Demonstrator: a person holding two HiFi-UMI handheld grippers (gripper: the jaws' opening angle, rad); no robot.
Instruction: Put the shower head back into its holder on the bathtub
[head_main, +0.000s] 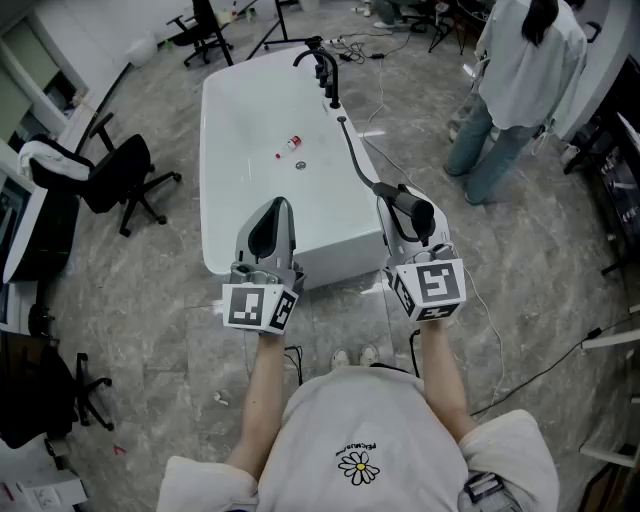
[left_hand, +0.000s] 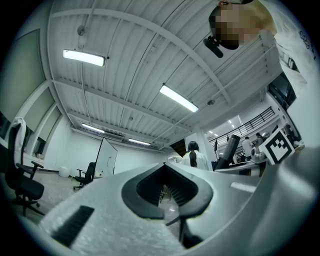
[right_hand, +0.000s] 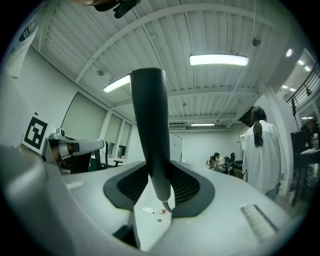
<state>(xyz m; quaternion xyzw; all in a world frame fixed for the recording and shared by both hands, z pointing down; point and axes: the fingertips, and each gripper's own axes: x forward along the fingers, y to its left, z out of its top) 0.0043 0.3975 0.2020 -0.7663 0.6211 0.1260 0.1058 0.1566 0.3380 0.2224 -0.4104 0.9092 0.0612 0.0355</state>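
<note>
Shower head (right_hand: 149, 125) shows as a dark handle between the ribbed pads of the right gripper (right_hand: 159, 189), whose jaws are clamped on it. In the head view it sits at centre right, over the near right corner of the bathtub (head_main: 230, 120), with its hose (head_main: 352, 150) curving up along the right rim to the black faucet (head_main: 325, 68) at the top. Left gripper (left_hand: 167, 192), lower centre left in the head view, has its jaws pressed together on nothing, while a small bottle (head_main: 290, 146) lies on the tub floor and a person (head_main: 515, 80) stands at upper right.
</note>
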